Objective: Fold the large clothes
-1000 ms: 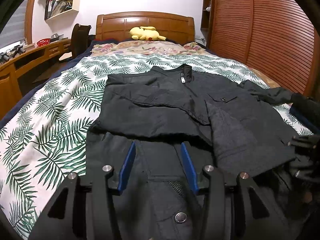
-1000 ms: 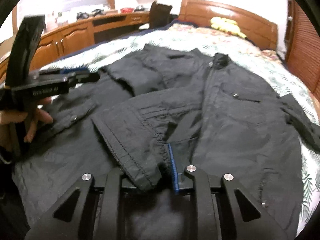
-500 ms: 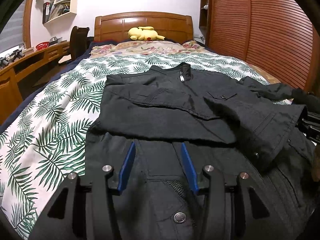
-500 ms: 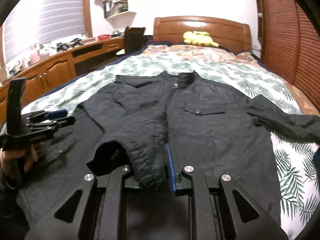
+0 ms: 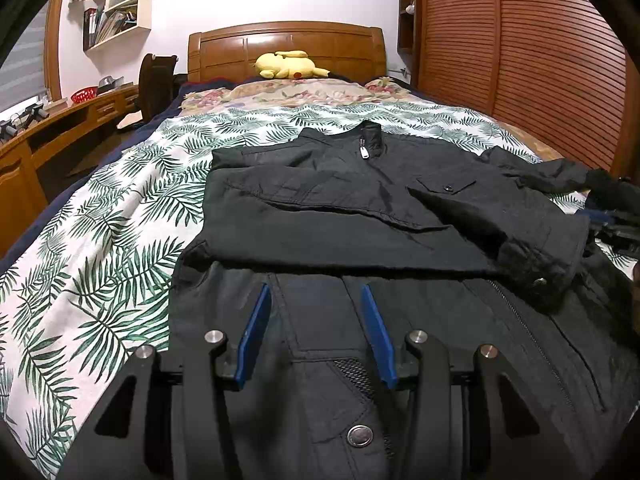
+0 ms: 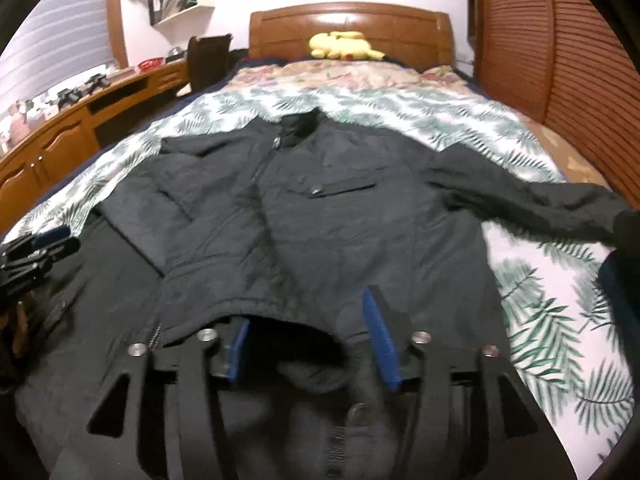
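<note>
A large black jacket (image 5: 360, 216) lies front up on the bed, collar toward the headboard. One sleeve is folded across its chest, with the cuff (image 5: 536, 272) at the right. My left gripper (image 5: 316, 292) is open and empty above the jacket's lower left part. In the right wrist view the jacket (image 6: 340, 216) fills the middle; the folded sleeve's cuff (image 6: 256, 300) lies loose over my right gripper (image 6: 304, 312), whose jaws stand open. The other sleeve (image 6: 532, 204) stretches out to the right. The left gripper (image 6: 36, 252) shows at the left edge.
The bed has a palm-leaf cover (image 5: 112, 248) and a wooden headboard (image 5: 288, 48) with a yellow plush toy (image 5: 288, 66). A wooden desk (image 5: 48, 132) and chair (image 5: 156, 80) stand left of the bed. A slatted wooden wardrobe (image 5: 540, 60) stands on the right.
My right gripper carried the sleeve cuff across the jacket to the right, then opened and let it go. The left gripper stayed in place, open.
</note>
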Demonstrator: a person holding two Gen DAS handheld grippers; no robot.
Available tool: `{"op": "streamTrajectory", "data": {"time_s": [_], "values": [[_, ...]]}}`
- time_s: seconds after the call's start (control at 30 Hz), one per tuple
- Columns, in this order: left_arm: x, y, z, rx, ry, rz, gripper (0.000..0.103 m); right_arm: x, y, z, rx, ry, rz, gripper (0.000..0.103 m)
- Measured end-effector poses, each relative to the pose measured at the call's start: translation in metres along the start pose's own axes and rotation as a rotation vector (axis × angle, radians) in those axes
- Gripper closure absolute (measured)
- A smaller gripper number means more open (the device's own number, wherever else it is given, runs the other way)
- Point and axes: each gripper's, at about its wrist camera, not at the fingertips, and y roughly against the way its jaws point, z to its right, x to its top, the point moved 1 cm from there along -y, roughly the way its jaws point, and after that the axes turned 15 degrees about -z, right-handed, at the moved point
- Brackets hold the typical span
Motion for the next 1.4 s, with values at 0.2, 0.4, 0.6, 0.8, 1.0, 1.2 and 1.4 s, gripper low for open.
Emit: {"op": "streamTrajectory", "data": {"time_s": [0.2, 0.4, 0.6, 0.8, 1.0, 1.2, 1.4], "values": [[0.001, -0.001, 0.001, -0.005, -0.007, -0.003, 0.057, 0.002, 0.034, 0.004, -0.008, 0.021, 0.050, 0.042], [0.002, 0.000, 0.006, -0.001, -0.024, -0.002, 0.057, 0.006, 0.044, -0.020, -0.020, 0.092, 0.065, 0.042], [0.008, -0.001, 0.015, 0.016, -0.044, -0.002, 0.057, 0.012, 0.024, -0.057, 0.000, 0.194, -0.003, 0.042], [0.012, -0.002, 0.023, 0.022, -0.069, -0.006, 0.057, 0.013, 0.000, -0.088, 0.057, 0.251, -0.073, 0.042], [0.017, 0.002, 0.025, -0.014, -0.079, 0.000, 0.057, 0.009, -0.018, -0.102, 0.035, 0.281, -0.125, 0.038], [0.023, 0.009, 0.030, -0.043, -0.077, 0.014, 0.057, 0.005, -0.035, -0.102, -0.014, 0.304, -0.187, 0.038], [0.028, 0.018, 0.038, -0.113, -0.068, 0.030, 0.057, 0.008, -0.032, -0.100, -0.108, 0.384, -0.197, 0.092]]}}
